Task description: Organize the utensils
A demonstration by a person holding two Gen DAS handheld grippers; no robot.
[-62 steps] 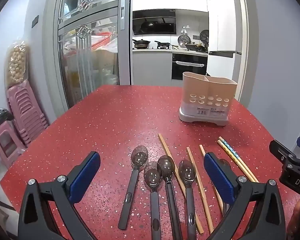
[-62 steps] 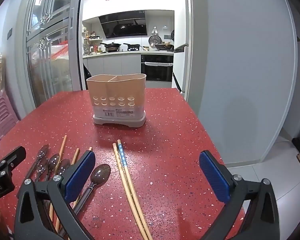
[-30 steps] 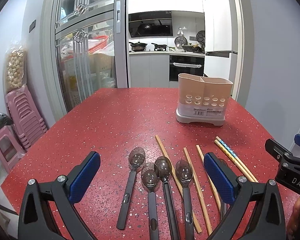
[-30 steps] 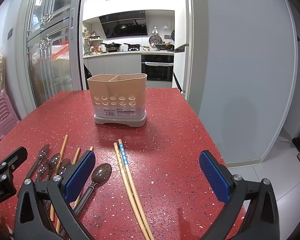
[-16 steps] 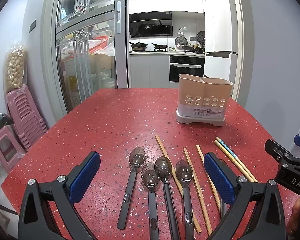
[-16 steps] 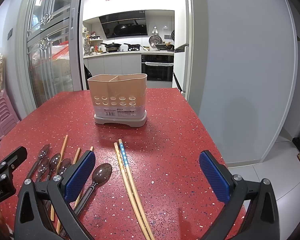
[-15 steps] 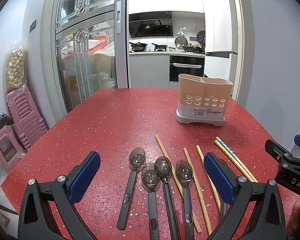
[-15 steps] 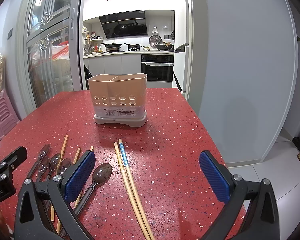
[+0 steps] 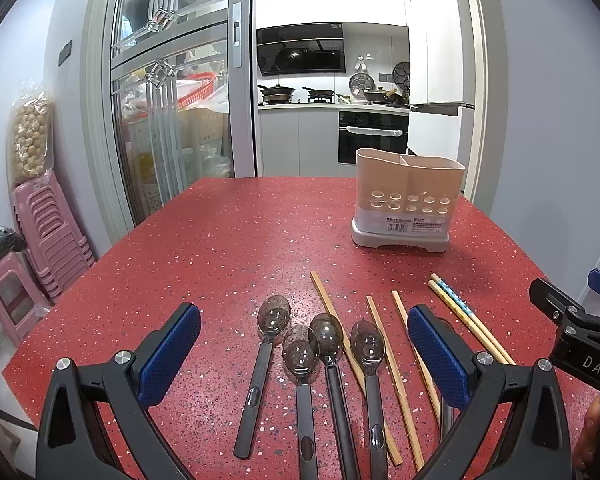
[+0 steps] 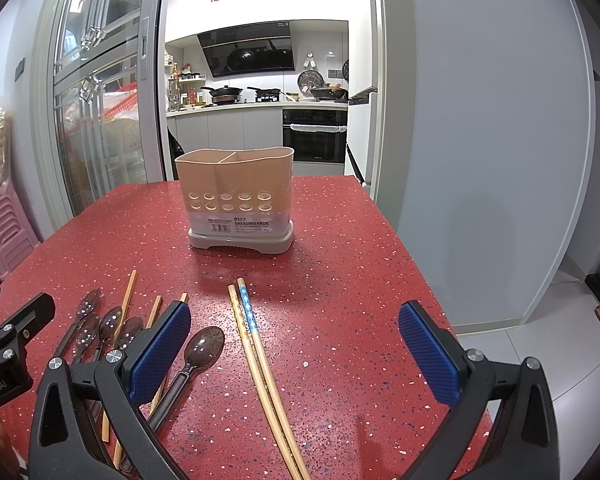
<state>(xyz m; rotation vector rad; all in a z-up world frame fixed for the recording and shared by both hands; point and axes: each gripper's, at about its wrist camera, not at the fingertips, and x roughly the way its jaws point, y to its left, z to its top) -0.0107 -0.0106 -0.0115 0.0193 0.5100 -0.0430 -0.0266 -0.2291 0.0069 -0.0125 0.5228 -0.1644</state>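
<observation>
Left wrist view: left tongs [image 9: 304, 354] spread wide, nothing between the blue pads — hovering over the red speckled counter [image 9: 204, 256]. Four dark translucent plastic spoons [image 9: 300, 354] lie side by side below, plain wooden chopsticks [image 9: 384, 346] among them, a blue-patterned chopstick pair [image 9: 460, 312] to the right. Beige two-compartment utensil holder [image 9: 406, 200] stands upright further back, label text too small to read. Right tongs body at the edge reads "DAS".

Right wrist view: right tongs [image 10: 294, 346] released, empty, above the blue-patterned pair; fifth spoon [image 10: 198, 354] by the left pad. Left tongs body shows "Robot.AI".
</observation>
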